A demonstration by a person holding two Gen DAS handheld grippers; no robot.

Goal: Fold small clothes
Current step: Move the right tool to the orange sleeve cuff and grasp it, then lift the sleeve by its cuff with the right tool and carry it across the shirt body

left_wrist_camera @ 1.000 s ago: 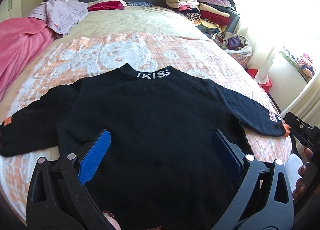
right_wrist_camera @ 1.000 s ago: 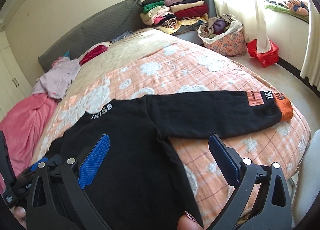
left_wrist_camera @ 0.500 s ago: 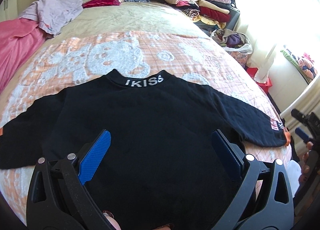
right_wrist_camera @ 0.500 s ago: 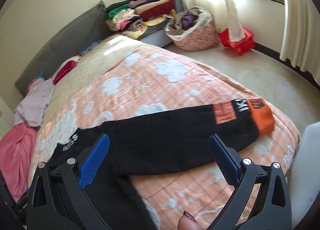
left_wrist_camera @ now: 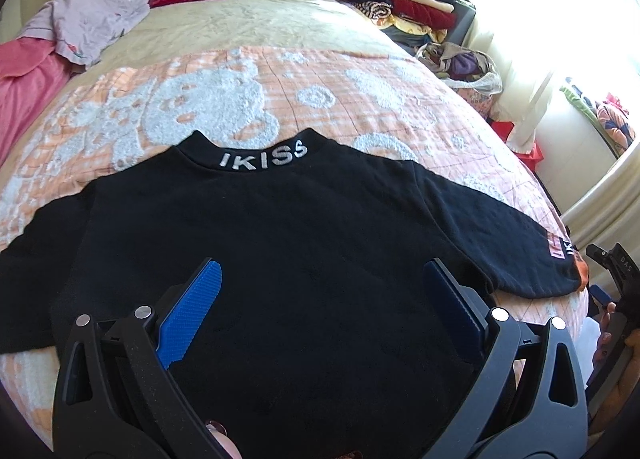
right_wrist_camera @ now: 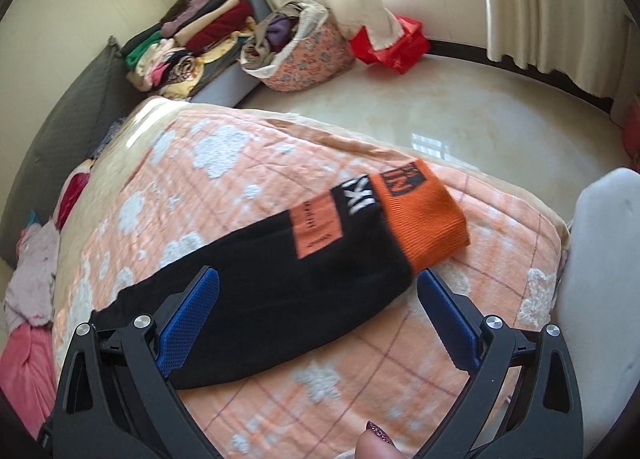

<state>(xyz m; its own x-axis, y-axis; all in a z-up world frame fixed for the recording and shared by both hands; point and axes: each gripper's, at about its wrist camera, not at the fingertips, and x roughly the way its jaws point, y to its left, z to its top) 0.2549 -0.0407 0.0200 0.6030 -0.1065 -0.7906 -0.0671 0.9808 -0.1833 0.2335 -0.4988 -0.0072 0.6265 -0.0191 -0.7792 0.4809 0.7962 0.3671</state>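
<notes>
The black sweater [left_wrist_camera: 280, 259] lies flat on the bed [left_wrist_camera: 280, 71]. Both your grippers, left [left_wrist_camera: 320, 311] and right [right_wrist_camera: 316, 315], have wide, empty fingers. Grab only the top layer of the sleeve [right_wrist_camera: 280, 279] and it may bunch.

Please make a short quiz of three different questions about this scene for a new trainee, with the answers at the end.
1. True or false: the right gripper is shut on the orange cuff.
2. Which word is on the collar of the black sweater? A) IKISS B) NIKE C) KIDS
3. Fill in: the sweater lies spread on the ____ blanket with white flowers.

Key: 1 false, its jaws stand open over the sleeve; 2 A; 3 orange.
</notes>
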